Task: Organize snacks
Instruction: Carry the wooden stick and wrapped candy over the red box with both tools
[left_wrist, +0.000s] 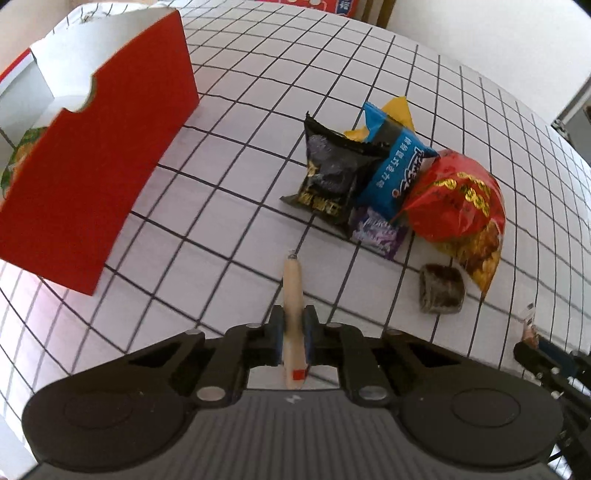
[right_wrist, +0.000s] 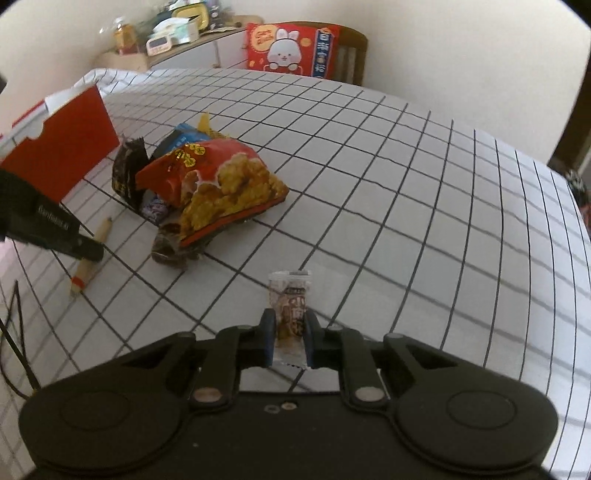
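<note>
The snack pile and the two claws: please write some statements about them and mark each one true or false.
1. The left claw grips a beige sausage stick. True.
2. The right claw is empty. False: it is shut on a small clear-wrapped snack packet.
3. The red box stands left of the snack pile in the left wrist view. True.
4. The red rice-cracker bag lies inside the red box. False: it lies on the checked tablecloth, in the pile.
5. The black packet touches the blue packet. True.
</note>
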